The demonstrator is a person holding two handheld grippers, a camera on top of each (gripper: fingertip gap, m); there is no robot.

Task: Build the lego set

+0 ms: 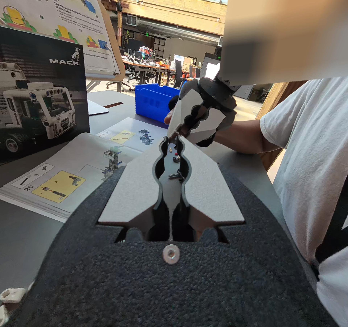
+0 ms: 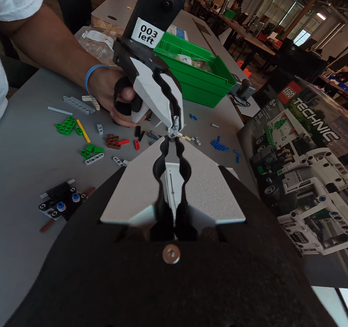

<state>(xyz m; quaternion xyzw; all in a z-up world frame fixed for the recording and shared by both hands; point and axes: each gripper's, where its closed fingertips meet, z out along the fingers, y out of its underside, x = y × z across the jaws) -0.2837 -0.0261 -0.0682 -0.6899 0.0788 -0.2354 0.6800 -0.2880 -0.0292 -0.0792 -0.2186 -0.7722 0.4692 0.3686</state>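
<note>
My left gripper (image 1: 172,140) is shut on a small light grey Lego piece (image 2: 176,125); this gripper also shows in the right wrist view (image 2: 174,127), held by a hand with a blue wristband. My right gripper (image 2: 171,139) meets it tip to tip and is shut on a thin brown rod (image 1: 173,135); it also shows in the left wrist view (image 1: 176,133). Both hover above the grey table (image 2: 28,158). A black sub-assembly with blue pins (image 2: 60,201) lies at the left. An open instruction booklet (image 1: 75,167) lies under the left gripper.
Loose pieces are scattered on the table: green (image 2: 66,126), brown (image 2: 113,142), red (image 2: 137,145), blue pins (image 2: 219,145), grey beams (image 2: 79,104). A green bin (image 2: 195,77) stands behind, a blue bin (image 1: 154,101) opposite. The set's box (image 2: 301,167) stands at the right. Only a small space, under 4 cm, lies between the two pairs of fingers.
</note>
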